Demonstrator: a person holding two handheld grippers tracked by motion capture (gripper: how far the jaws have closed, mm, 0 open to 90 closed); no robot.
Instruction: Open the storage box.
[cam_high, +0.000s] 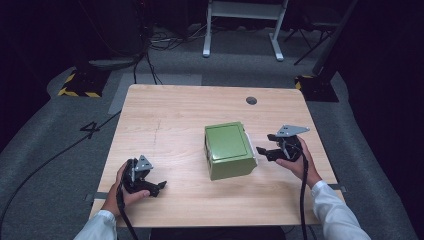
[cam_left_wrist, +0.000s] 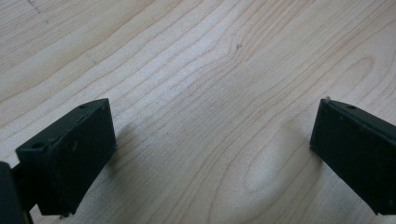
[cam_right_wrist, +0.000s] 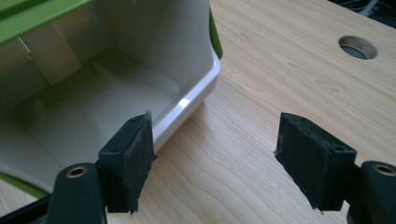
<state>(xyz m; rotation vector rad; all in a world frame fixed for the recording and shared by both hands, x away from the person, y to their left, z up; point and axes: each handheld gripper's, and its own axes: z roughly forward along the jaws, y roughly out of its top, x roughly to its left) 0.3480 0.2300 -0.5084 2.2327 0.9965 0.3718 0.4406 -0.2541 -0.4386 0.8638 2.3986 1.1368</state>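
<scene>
Grey carpet with trailing cables and dark surroundings frame the light wooden table, which has a round cable hole near its far edge. At the centre of the table, slightly toward my right, lies a green plastic box with a white interior, tipped on its side so that its open mouth faces my right hand. My left tool rests low on the table near the front left corner, well apart from the box; in the left gripper view its two black jaws stand wide apart over bare wood grain, released and holding nothing. My right tool sits just beside the box's open side, its grey three-cornered plate uppermost. In the right gripper view my right tool is likewise released, jaws spread: one jaw lies at the glossy white rim of the box, the other over bare table. Whether that jaw touches the rim I cannot tell
</scene>
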